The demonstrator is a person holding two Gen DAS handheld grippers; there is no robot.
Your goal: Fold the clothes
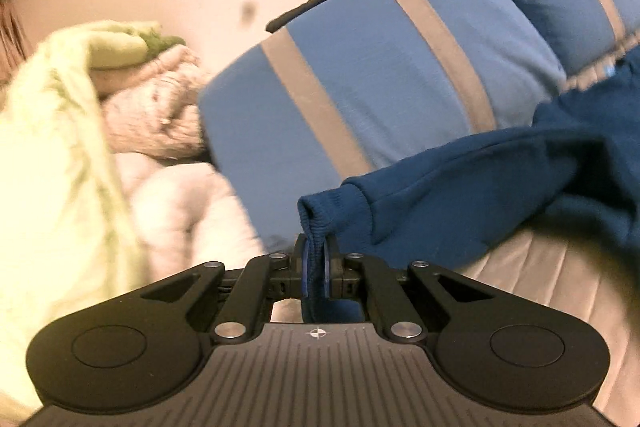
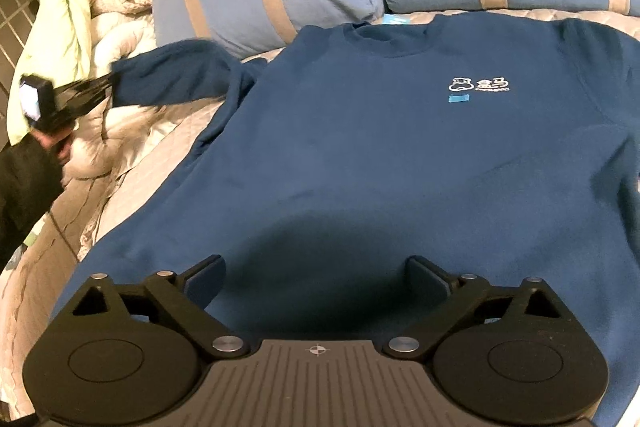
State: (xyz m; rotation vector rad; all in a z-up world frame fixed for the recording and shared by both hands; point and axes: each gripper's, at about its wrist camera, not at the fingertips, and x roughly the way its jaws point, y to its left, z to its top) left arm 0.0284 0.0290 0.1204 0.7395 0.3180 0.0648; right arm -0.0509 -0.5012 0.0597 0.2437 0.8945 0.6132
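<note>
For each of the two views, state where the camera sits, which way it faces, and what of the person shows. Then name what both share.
Left wrist: on the left hand-held gripper, facing the striped pillows; shut on the sleeve cuff.
Right wrist: on the open right hand-held gripper, above the blue sweatshirt; a dark-sleeved arm shows.
Shared: sweatshirt, pillows.

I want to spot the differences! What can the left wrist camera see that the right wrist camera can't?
Only the left wrist view shows the left gripper up close, shut on the ribbed sleeve cuff, and a dark spot on the wall.

Only the right wrist view shows the blue sweatshirt lying flat, its white chest logo, and the open right gripper above its hem, empty.

Both show the sleeve, the striped blue pillows and the pale green blanket.
</note>
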